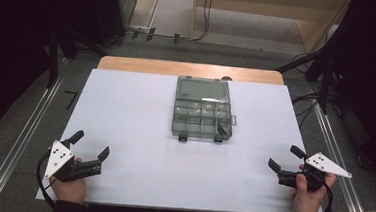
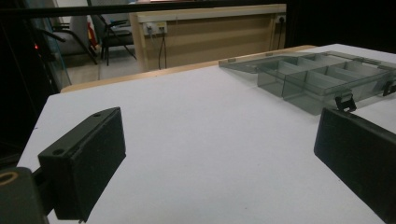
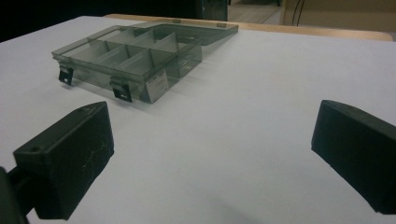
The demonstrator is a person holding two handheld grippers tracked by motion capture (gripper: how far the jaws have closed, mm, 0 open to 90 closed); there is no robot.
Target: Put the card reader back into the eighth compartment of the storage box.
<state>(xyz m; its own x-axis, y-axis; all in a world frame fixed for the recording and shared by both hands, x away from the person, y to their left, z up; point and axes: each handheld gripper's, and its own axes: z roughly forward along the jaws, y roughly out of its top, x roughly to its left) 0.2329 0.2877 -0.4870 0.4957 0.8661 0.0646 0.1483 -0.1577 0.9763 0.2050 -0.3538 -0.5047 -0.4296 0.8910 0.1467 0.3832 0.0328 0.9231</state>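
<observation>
While both grippers sit at the near edge of the white table top (image 1: 124, 131), no contact with anything has been made. Left gripper (image 1: 91, 144) is at the near left corner, jaws spread wide with nothing between them; the left gripper view confirms bare table between the two black pads. Right gripper (image 1: 282, 159) is at the near right corner, jaws likewise wide apart and empty, and it points inward toward the centre.

Farther out, at mid-table and slightly toward the far edge, lies the clear compartment box (image 1: 202, 118). It is open: the lid (image 1: 202, 90) is folded back flat on the far side, toward the wooden table edge (image 1: 188, 69). The tray half shows a row of divided compartments; whether they hold anything cannot be told from these views. Two dark latches (image 1: 182, 136) hang off the near wall of the tray. A small white label is visible on one end wall in the right gripper view (image 3: 158, 84).

Judgement: starting posture, approach step not yet begun. The box is well apart from both grippers. Next move likely calls for both hands to reach forward; closing would need one jaw pair under the lid's far edge, the other steadying the tray so the light box does not slide.
</observation>
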